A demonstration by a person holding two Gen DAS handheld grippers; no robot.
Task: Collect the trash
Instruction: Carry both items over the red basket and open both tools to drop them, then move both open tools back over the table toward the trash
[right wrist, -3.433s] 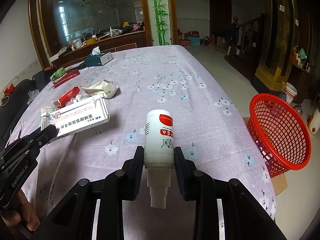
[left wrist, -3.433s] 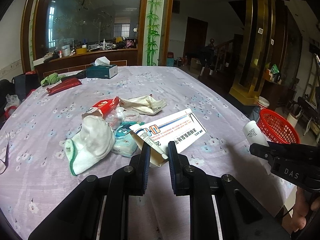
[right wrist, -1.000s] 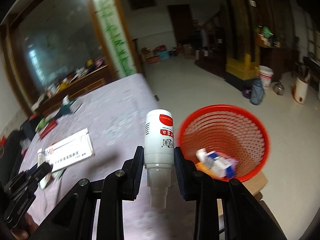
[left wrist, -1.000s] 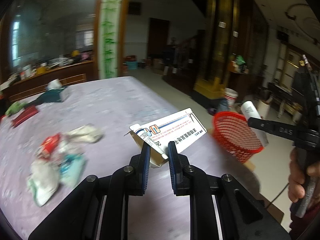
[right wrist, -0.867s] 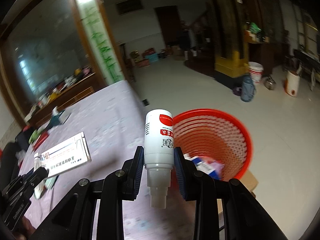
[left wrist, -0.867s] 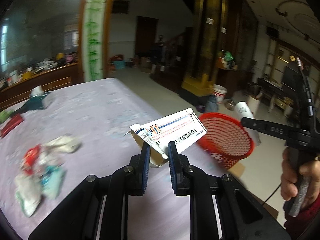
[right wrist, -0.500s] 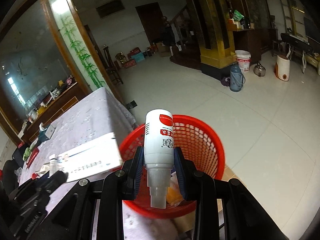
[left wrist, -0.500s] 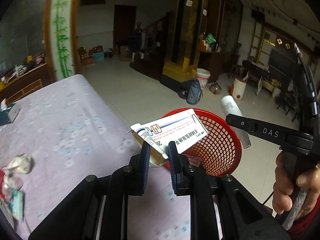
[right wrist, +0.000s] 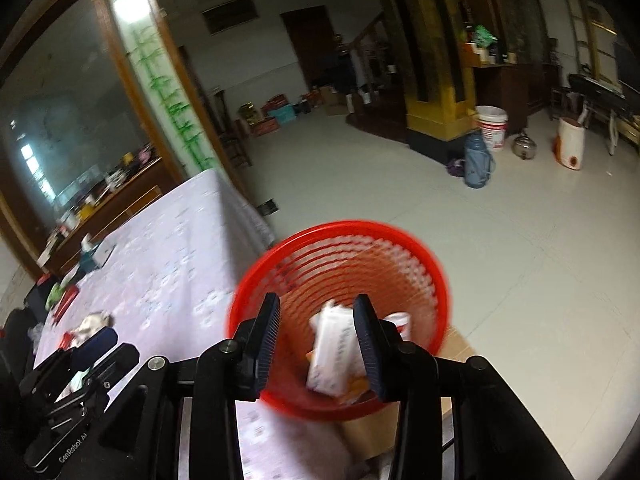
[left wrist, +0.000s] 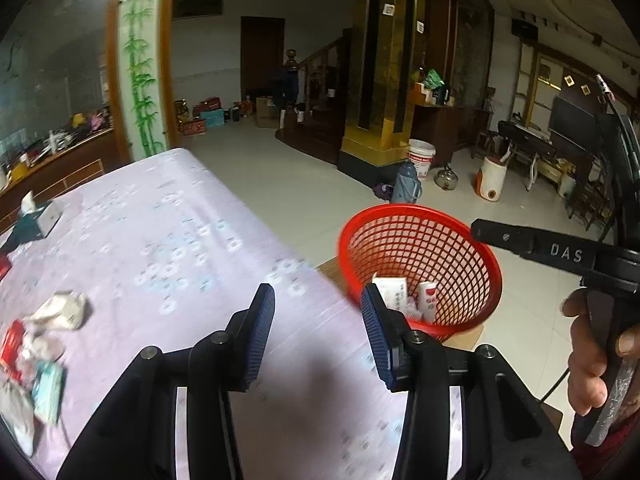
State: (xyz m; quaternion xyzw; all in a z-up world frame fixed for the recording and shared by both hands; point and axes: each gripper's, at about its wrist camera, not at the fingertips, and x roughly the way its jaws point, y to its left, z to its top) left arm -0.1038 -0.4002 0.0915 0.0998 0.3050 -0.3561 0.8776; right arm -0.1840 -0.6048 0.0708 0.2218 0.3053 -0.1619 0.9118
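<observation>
Red plastic mesh basket [left wrist: 420, 240]; floral cloth table cover [left wrist: 140, 240]; glossy tile floor [right wrist: 520, 240].

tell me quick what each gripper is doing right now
Left gripper: open, holding nothing.
Right gripper: open, holding nothing, above the red basket.

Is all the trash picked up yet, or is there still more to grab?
Not yet. Some is done: boxes and a white bottle lie in the red basket. Nothing is in hand now: the left gripper and the right gripper are both open and empty. Still left: a pile of wrappers and packets at the near left of the purple table.
</observation>
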